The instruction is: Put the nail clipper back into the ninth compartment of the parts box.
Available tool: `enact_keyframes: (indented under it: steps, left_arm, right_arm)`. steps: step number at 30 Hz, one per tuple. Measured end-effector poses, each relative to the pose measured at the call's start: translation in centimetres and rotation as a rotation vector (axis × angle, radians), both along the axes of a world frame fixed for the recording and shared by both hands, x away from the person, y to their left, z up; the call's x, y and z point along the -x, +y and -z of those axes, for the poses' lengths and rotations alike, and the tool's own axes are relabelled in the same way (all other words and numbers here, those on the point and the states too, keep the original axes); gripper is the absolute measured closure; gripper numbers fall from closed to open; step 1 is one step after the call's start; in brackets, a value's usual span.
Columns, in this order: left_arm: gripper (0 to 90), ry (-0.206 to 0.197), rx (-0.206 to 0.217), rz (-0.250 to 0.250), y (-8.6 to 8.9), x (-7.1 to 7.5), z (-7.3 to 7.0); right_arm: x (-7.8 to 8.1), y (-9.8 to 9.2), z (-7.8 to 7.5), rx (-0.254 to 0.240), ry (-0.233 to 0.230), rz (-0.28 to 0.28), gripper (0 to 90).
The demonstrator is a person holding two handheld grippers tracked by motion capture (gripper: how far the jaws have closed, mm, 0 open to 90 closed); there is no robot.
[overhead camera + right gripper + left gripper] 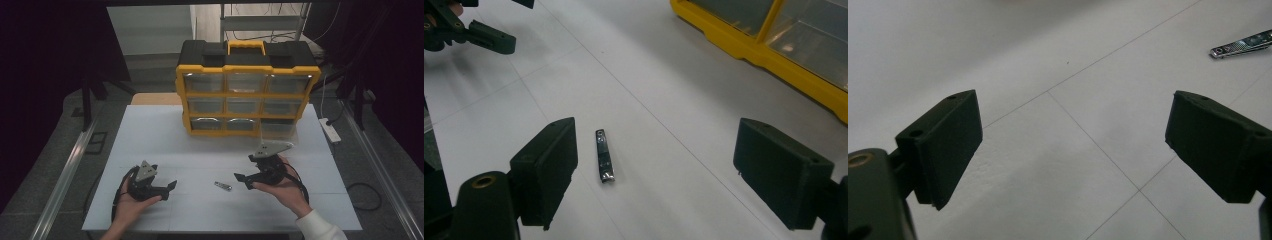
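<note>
Nearest the person, the left gripper (167, 188) and the right gripper (243, 179) both rest low over the white tiled surface (150, 135) with their black fingers (546, 167) spread wide apart, holding nothing. Between them, closer to the right one, the small flat silver metal nail clipper (223, 186) lies loose; being thin and slick, it could skid or flip if the fingers close off-centre. Beyond stands the yellow-and-black drawer organiser (247, 90), its bottom-right clear plastic drawer (276, 129) pulled out.
</note>
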State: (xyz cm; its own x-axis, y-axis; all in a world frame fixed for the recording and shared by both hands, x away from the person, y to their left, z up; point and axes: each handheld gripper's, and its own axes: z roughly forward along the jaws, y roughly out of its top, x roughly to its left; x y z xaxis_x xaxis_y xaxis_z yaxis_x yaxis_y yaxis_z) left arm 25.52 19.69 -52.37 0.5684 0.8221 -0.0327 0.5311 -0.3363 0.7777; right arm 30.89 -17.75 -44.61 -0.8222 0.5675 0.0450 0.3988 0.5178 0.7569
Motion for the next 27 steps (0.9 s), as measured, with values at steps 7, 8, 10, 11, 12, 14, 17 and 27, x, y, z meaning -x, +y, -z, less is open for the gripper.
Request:
enact_keyframes:
  steps: [7, 8, 10, 11, 12, 14, 17, 27]
  left_arm:
    - [8.9, -0.002, 0.0, 0.002, 0.0, 0.0, 0.0]
    - [8.9, -0.003, 0.001, 0.001, 0.0, 0.0, 0.0]
    - [8.9, -0.005, 0.005, -0.001, 0.1, 0.0, -0.1]
    - [8.9, -0.006, 0.006, -0.002, 0.1, 0.0, -0.1]
    - [9.0, -0.006, 0.006, -0.002, 0.1, 0.0, -0.1]
    - [8.9, -0.007, 0.005, 0.0, 0.1, 0.1, -0.1]
    - [9.0, -0.008, -0.005, 0.006, 0.1, 0.1, -0.2]
    - [9.2, -0.007, -0.008, 0.016, -0.1, 0.2, -0.1]
  right_arm:
    - [-0.3, 1.2, 0.1, 0.016, 0.015, -0.024, 18.2]
    - [-0.4, 1.5, 0.1, 0.019, 0.02, -0.029, 18.2]
    - [-0.5, 1.8, 0.2, 0.026, 0.021, -0.034, 18.2]
    - [-0.5, 2.1, 0.2, 0.026, 0.025, -0.037, 18.2]
    - [-0.5, 2.1, 0.2, 0.026, 0.025, -0.037, 18.2]
    - [-0.7, 2.7, 0.3, 0.039, 0.034, -0.046, 18.3]
    - [-0.9, 3.4, 0.5, 0.047, 0.045, -0.051, 18.3]
    - [-1.5, 5.7, 1.3, 0.102, 0.077, -0.086, 18.1]
